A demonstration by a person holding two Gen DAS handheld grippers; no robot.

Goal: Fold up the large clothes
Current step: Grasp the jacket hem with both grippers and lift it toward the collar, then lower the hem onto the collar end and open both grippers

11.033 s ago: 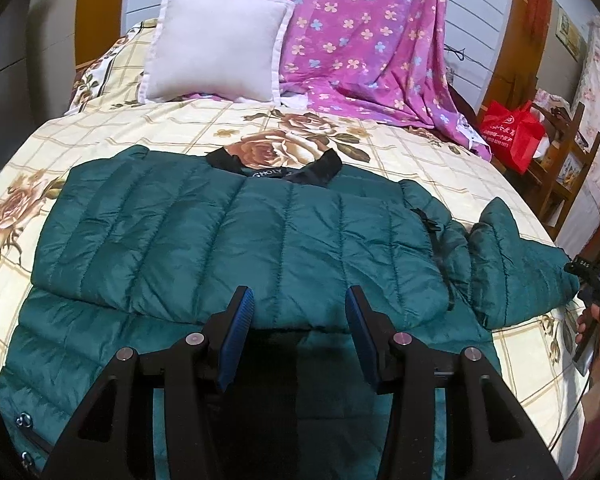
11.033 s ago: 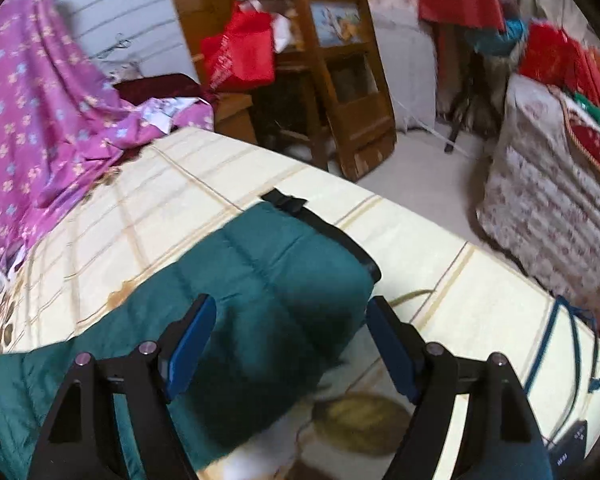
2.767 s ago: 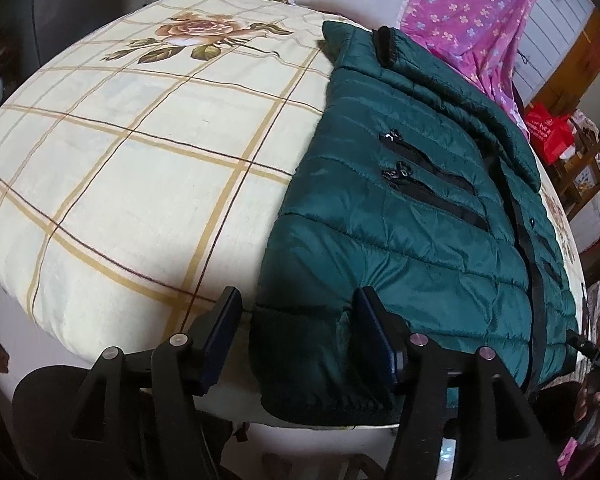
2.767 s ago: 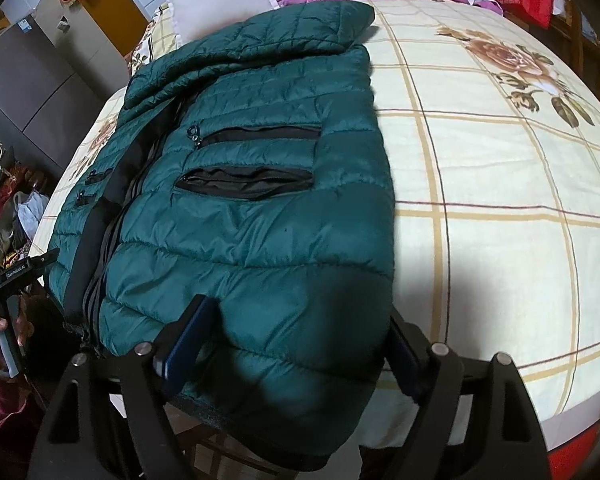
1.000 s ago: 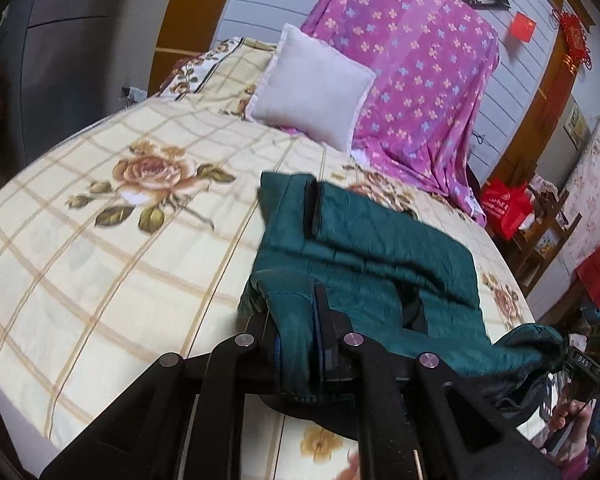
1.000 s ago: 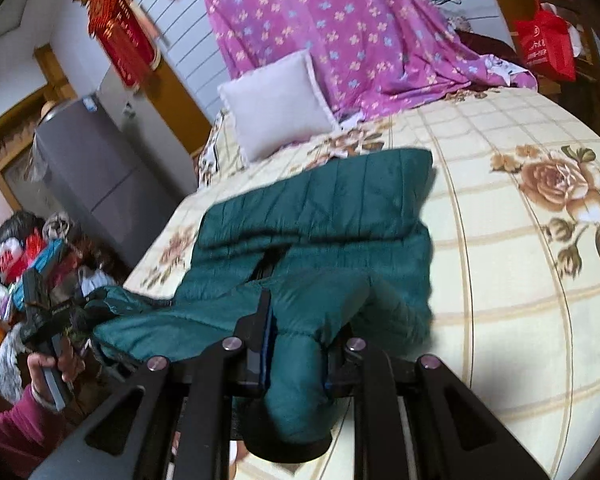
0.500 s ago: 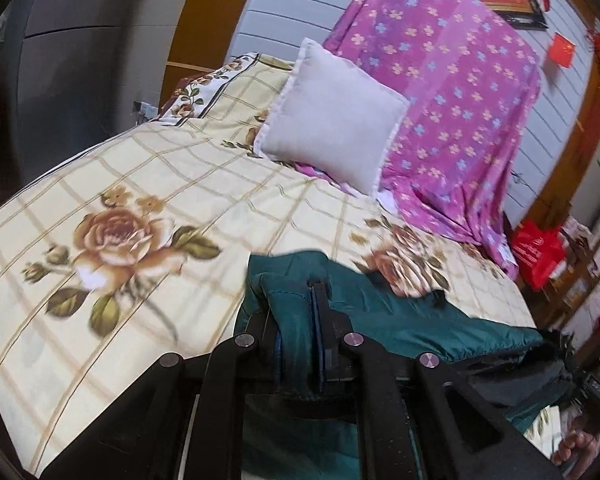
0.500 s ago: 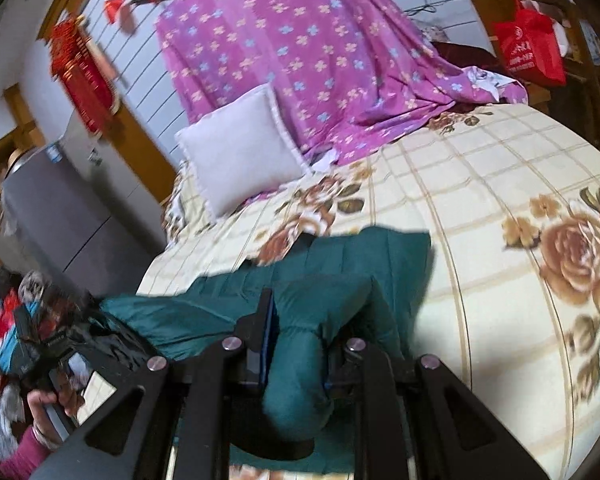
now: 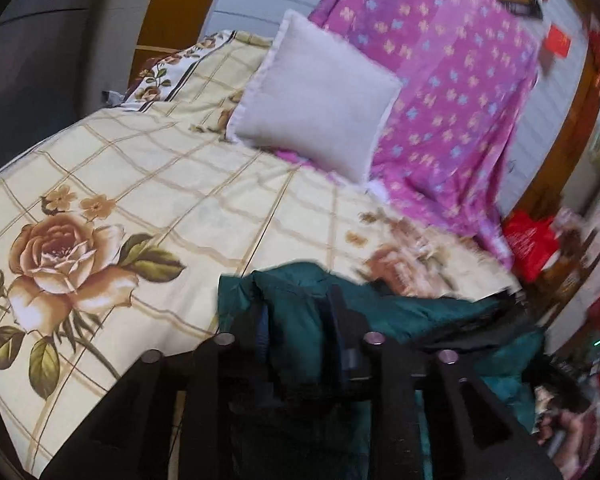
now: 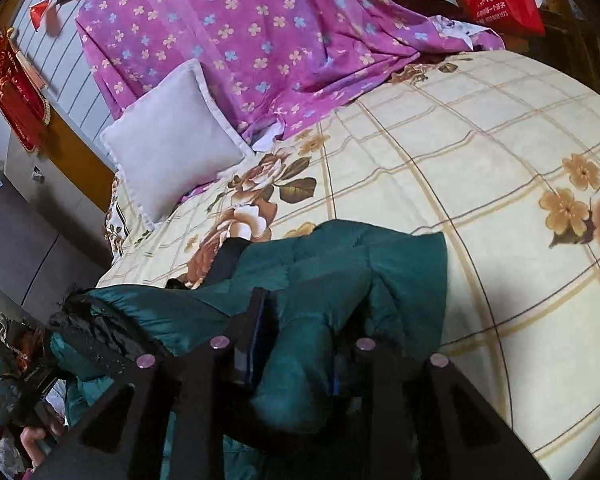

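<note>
Green quilted fabric of the jacket (image 10: 332, 276) is being seen bunched near the front edge of the bed (image 10: 480, 152), on the rose-patterned sheet. A fold of it is lying between the fingers of the right gripper (image 10: 300, 344), whose jaws have just been opening; whether the pads are pressing on it cannot be told. Another fold is being framed by the left gripper (image 9: 300, 332), its jaws also just opened, grip equally unclear. A white pillow (image 9: 316, 100) is being leaned against a purple floral cloth (image 10: 260, 28) at the head of the bed.
</note>
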